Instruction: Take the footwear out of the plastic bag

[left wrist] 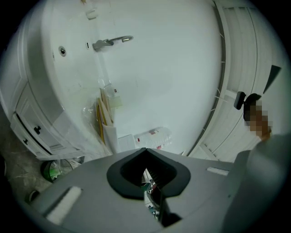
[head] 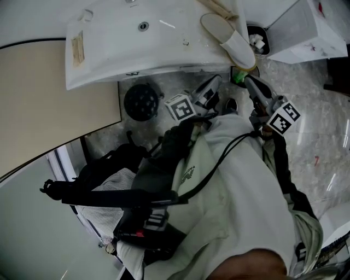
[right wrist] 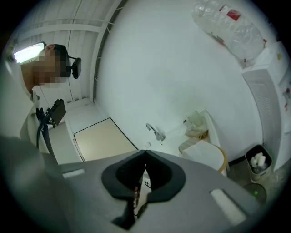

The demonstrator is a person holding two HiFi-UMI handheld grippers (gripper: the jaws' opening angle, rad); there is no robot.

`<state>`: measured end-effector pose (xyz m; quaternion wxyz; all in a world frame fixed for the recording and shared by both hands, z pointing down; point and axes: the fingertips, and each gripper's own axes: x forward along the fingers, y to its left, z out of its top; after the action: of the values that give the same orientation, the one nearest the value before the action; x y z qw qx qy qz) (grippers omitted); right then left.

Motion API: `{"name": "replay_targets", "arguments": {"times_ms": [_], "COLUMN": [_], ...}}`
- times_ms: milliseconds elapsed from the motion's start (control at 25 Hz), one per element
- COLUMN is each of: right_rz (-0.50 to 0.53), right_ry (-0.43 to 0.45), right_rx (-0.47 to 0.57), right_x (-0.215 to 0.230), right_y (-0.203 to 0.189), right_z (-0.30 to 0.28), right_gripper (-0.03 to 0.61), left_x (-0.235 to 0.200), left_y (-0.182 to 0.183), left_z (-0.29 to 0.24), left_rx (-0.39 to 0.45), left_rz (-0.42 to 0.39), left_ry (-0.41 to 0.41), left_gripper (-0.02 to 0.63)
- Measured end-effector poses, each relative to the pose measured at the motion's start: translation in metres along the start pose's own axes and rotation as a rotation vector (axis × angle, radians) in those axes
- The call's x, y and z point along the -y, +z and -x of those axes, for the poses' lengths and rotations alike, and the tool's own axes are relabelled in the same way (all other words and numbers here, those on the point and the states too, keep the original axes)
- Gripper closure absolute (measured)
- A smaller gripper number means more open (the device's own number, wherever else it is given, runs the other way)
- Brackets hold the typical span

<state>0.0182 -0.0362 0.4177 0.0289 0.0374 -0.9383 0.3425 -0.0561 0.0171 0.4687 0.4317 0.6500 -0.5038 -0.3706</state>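
A white slipper [head: 232, 41] lies on the right end of the white basin counter [head: 120, 44], with a second pale one [head: 219, 8] behind it; neither is in a bag. The right gripper view shows the white slipper [right wrist: 202, 152] on the counter's end. Crumpled clear plastic with red print [right wrist: 227, 25] lies above the white cabinet [right wrist: 268, 104], and similar plastic [left wrist: 152, 135] shows in the left gripper view. My left gripper [head: 213, 83] and right gripper [head: 247, 79] hover side by side below the counter's edge, both shut with nothing held.
A black round object [head: 141, 101] sits on the marble floor under the counter. A small bin with white wads [head: 256, 41] stands beside the white cabinet [head: 309, 27]. A beige panel [head: 54, 104] is at the left. A faucet [left wrist: 111, 42] is on the counter.
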Motion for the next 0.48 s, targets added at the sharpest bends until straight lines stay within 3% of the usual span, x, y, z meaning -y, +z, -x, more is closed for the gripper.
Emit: {"name": "replay_targets", "arguments": {"times_ms": [240,480], "right_rz": [-0.011,-0.056], "right_ry": [-0.066,-0.176], "right_rx": [-0.062,-0.040], "right_x": [0.007,0.033], "right_y": [-0.025,-0.036], "right_z": [-0.008,0.005], "right_gripper": [0.577,0.577], "left_x": [-0.009,-0.014], "left_y": [0.007,0.007], "left_z": [0.005,0.004], "left_rx": [0.001,-0.008], "left_rz": [0.032,0.080], "left_ry": [0.009,0.000], "left_gripper": [0.607,0.607]}}
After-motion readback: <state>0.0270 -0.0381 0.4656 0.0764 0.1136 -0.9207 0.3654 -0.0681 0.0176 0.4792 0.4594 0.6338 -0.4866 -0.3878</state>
